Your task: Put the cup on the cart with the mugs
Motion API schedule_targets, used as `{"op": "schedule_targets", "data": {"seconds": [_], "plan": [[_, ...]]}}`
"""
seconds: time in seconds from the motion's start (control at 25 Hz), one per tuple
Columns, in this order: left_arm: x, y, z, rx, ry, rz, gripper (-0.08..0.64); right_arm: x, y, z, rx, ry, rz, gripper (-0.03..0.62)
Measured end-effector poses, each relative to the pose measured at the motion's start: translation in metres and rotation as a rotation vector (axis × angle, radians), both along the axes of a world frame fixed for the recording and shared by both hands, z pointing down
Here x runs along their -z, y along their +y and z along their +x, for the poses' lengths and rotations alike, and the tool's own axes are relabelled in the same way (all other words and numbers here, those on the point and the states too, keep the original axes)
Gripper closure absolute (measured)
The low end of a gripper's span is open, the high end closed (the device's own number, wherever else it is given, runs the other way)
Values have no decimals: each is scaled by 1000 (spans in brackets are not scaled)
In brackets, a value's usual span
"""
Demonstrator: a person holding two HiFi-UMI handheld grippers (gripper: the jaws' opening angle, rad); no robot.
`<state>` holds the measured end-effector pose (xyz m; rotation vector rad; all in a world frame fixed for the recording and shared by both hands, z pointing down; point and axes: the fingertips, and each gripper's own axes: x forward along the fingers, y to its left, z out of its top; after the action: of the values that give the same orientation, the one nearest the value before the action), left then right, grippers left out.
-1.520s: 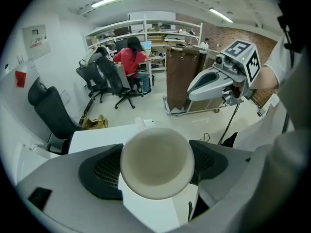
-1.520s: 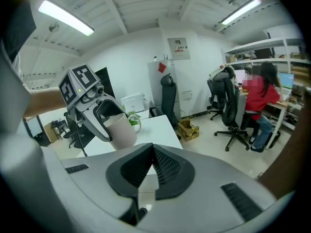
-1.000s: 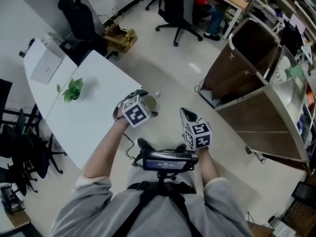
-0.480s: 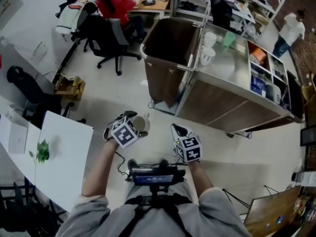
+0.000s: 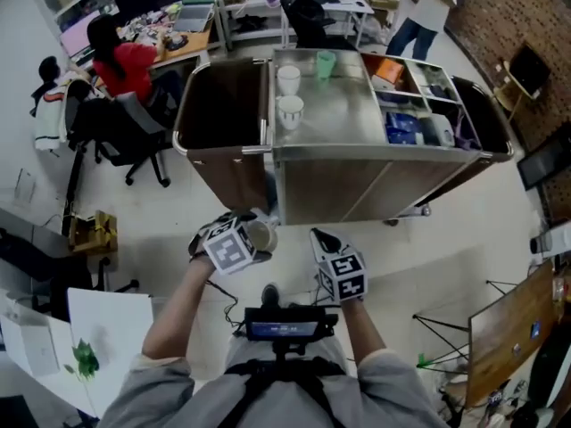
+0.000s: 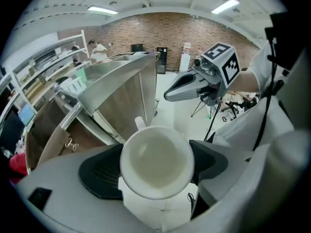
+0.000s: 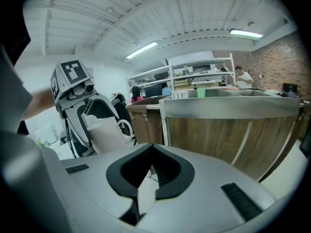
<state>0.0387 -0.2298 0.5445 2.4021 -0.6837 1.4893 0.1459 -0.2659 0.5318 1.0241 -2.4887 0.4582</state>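
A white cup (image 6: 156,160) with a handle sits upright between the black pads of my left gripper (image 6: 154,165), which is shut on it. In the head view the cup (image 5: 262,237) hangs over the floor just short of the steel-topped cart (image 5: 357,119). Two white mugs (image 5: 289,79) (image 5: 291,111) stand on the left part of the cart top, with a green cup (image 5: 326,63) behind them. My right gripper (image 5: 320,236) floats to the right of the cup, jaws closed and holding nothing. The right gripper view shows the cup (image 7: 108,136) to the left and the cart's wooden side (image 7: 228,130) ahead.
A brown bin (image 5: 217,105) hangs on the cart's left end, and compartments with boxes (image 5: 419,105) fill its right half. A person in red (image 5: 129,61) sits at a desk at the back left. Office chairs (image 5: 116,136) stand left; a tripod (image 5: 446,337) lies right.
The view has swung away from the white table to the cart, which now stands straight ahead and closer. Both grippers keep their pose; the cup stays in the left one.
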Motion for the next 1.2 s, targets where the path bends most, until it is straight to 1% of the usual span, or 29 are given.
{"op": "schedule_targets", "data": {"seconds": [0.16,0.28,0.48,0.6,0.76,0.88,1.0,1.2], "plan": [[16,-30,21,-136,-16,-1,130,11,-19,19,-82,0,18,584],[34,-49,31,-234,-17,0,130,33,-39,24,-144,-25,47,584],[83,-93,47,-384,-5,28,130,88,-75,20,-197,-40,147,584],[115,-120,60,-447,0,34,130,118,-99,25,-243,-42,198,584],[148,-162,76,-467,35,28,130,143,-127,34,-283,-27,229,584],[162,-194,84,-461,34,36,130,156,-147,41,-302,-16,245,584],[166,-228,93,-444,22,38,130,167,-172,51,-318,-21,256,584],[158,-277,112,-418,6,28,130,165,-215,67,-321,-33,241,584]]}}
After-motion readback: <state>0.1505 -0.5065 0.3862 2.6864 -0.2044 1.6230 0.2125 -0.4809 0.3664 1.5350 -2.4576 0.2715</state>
